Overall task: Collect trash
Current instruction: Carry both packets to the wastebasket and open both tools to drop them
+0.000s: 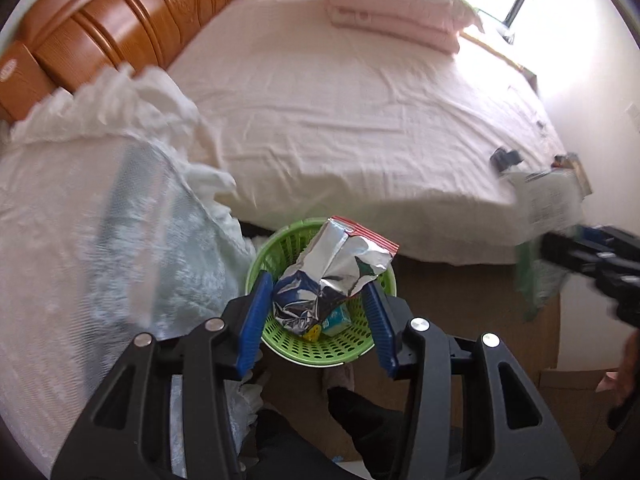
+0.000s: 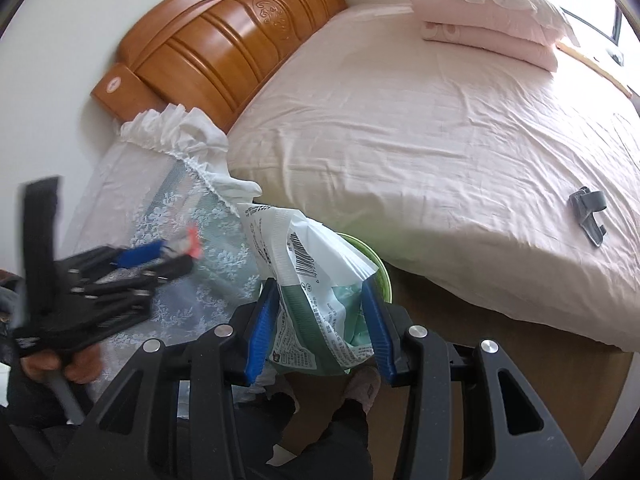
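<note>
Our left gripper (image 1: 318,300) has its jaws clamped on a foil bag (image 1: 328,272) just above the green basket (image 1: 340,346) beside the bed (image 1: 340,120). Our right gripper (image 2: 320,314) has its jaws clamped on a white-green wrapper (image 2: 312,288) over the same basket.

The snack bag (image 1: 332,268) is crinkled, shiny foil. The basket (image 1: 320,344) is glossy perforated green plastic. The headboard (image 2: 224,40) is polished carved wood; the bedsheet (image 2: 420,128) is matt, wrinkled cloth.
</note>
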Available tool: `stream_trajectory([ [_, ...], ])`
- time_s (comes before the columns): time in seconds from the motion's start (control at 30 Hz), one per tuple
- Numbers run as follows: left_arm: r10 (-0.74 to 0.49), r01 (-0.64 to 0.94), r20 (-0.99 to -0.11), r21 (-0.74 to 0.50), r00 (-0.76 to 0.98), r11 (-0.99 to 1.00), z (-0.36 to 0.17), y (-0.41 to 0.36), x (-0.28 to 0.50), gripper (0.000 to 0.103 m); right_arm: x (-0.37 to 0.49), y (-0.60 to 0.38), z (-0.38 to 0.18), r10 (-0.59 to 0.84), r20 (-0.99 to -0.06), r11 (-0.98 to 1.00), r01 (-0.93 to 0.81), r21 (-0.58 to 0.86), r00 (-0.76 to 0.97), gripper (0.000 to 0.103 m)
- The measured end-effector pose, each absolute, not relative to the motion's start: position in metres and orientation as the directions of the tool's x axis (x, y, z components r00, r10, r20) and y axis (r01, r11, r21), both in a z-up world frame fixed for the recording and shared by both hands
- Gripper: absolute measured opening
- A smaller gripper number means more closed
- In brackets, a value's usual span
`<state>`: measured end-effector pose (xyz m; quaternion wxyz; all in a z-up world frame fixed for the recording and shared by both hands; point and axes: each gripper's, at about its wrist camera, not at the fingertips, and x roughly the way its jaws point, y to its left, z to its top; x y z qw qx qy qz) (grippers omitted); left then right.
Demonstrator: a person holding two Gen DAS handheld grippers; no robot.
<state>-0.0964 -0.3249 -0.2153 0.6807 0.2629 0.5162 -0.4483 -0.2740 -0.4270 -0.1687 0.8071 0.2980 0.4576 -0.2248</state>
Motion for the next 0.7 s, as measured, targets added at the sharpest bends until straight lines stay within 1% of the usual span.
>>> stream_trajectory([
  [0.1,-0.285,0.871,-0.958,-0.133,0.009,0.473,-0.259,-0.339,-0.093,0.046,-0.275,-0.429,-0.171,-0.086,-0.877,0.724,0.635,0.271,0.473,0.044],
  [0.2,-0.244,0.873,-0.97,-0.113,0.007,0.474,-0.291,-0.347,-0.092,0.046,-0.273,-0.433,-0.176,-0.079,-0.885,0.727,0.634,0.263,0.458,0.044],
  [0.37,-0.214,0.875,-0.977,-0.106,-0.002,0.473,-0.313,-0.352,-0.096,0.047,-0.273,-0.435,-0.185,-0.063,-0.898,0.727,0.636,0.258,0.436,0.044],
  [0.43,-0.225,0.867,-0.974,-0.111,0.001,0.485,-0.311,-0.351,-0.096,0.053,-0.272,-0.435,-0.188,-0.056,-0.901,0.729,0.634,0.258,0.431,0.044],
  [0.5,-0.234,0.858,-0.972,-0.117,0.004,0.501,-0.307,-0.35,-0.095,0.075,-0.27,-0.436,-0.192,-0.048,-0.904,0.73,0.632,0.259,0.426,0.044],
  [0.53,-0.24,0.854,-0.971,-0.115,0.012,0.507,-0.304,-0.348,-0.094,0.078,-0.269,-0.436,-0.193,-0.046,-0.904,0.73,0.632,0.26,0.425,0.044],
  [0.6,-0.257,0.852,-0.966,-0.112,0.027,0.511,-0.295,-0.345,-0.094,0.086,-0.266,-0.437,-0.197,-0.04,-0.904,0.729,0.632,0.264,0.425,0.044],
  [0.67,-0.259,0.852,-0.965,-0.105,0.037,0.512,-0.289,-0.343,-0.094,0.091,-0.264,-0.438,-0.201,-0.038,-0.905,0.729,0.631,0.265,0.425,0.044],
  [0.7,-0.263,0.853,-0.964,-0.1,0.044,0.513,-0.284,-0.341,-0.094,0.092,-0.263,-0.44,-0.204,-0.039,-0.906,0.729,0.632,0.263,0.421,0.044],
])
